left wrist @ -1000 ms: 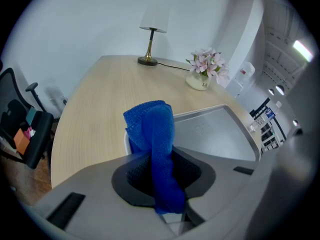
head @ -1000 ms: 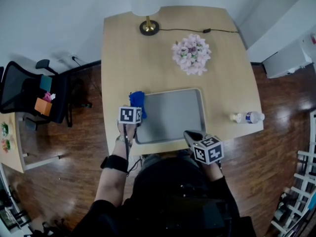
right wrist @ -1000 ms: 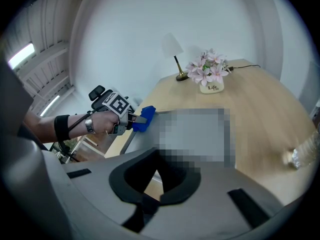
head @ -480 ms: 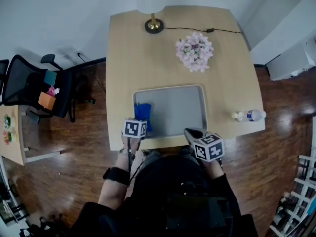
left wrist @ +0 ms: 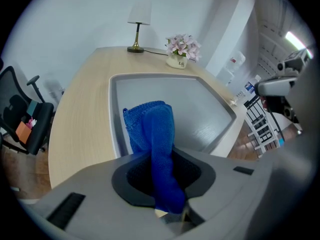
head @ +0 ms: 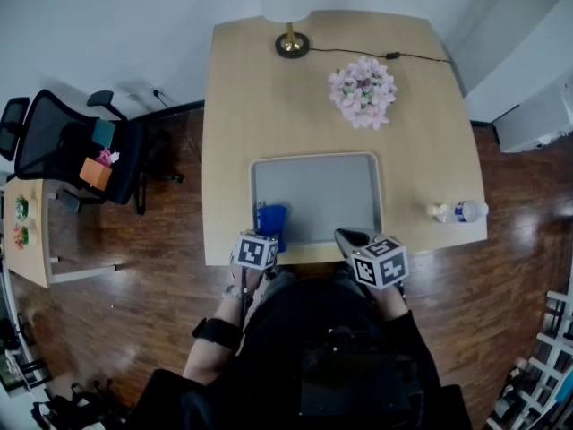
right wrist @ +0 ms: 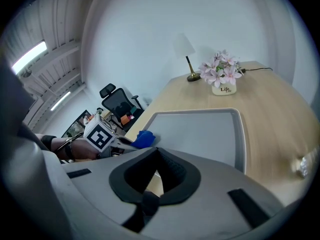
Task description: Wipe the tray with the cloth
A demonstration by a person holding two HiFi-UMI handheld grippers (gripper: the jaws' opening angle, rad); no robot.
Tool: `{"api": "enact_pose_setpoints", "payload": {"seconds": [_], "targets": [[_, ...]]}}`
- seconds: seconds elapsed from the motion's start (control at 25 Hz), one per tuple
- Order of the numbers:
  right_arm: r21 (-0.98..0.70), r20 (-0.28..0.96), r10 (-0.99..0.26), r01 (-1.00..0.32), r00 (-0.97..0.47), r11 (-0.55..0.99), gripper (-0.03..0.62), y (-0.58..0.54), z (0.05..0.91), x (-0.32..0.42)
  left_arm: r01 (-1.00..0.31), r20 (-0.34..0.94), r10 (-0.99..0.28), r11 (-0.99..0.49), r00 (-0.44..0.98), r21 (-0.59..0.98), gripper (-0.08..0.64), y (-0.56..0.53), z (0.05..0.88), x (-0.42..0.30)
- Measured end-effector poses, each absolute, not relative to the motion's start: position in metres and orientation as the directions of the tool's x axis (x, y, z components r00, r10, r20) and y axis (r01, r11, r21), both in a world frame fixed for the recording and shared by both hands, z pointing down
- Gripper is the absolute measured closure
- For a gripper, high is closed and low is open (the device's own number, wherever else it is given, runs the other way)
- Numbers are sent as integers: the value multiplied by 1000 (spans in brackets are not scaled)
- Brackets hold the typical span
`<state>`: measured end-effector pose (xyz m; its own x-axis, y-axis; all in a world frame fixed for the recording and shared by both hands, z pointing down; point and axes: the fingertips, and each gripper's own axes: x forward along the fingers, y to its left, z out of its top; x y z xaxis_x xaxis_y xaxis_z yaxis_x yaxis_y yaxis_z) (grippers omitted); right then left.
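Note:
A grey tray [head: 322,191] lies near the front edge of the wooden table [head: 260,106]. My left gripper [head: 266,231] is shut on a blue cloth [head: 272,219], which rests in the tray's near left corner. In the left gripper view the cloth [left wrist: 150,126] runs from between the jaws down onto the tray [left wrist: 200,109]. My right gripper [head: 351,238] hovers at the tray's near right edge, its jaws together and empty. From the right gripper view, the cloth [right wrist: 144,138] shows at the left of the tray [right wrist: 200,134].
A lamp [head: 291,41] with a cable stands at the table's far edge, and a pot of pink flowers [head: 363,92] sits behind the tray. A water bottle [head: 461,211] lies at the right edge. An office chair [head: 63,150] stands on the floor to the left.
My left gripper has dragged the cloth along the tray's left side, from the far left corner toward the near left corner. The right gripper has stayed in place.

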<state>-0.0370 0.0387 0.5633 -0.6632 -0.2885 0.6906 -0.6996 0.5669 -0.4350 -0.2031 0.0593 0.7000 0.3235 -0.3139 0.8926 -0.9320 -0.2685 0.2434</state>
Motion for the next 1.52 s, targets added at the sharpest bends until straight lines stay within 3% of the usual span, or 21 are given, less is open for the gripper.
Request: {"api": "enact_pose_setpoints", "payload": {"seconds": [0.44,1.16,1.52], "targets": [[-441,677,-330,-721,-658,534,594,25,557,-27,-934,882,-345,-266,322,237,466,50,684,-206],[-463,703,-331,-759,-629,459,594,1,571,0,-943,850,-430,-262,304,205,466,-118,667,-193],[-465,712,-326,-765,-622,445,594,-3,574,7,-950,866,-400,-212,299,231,466,-128,686,-192]]}}
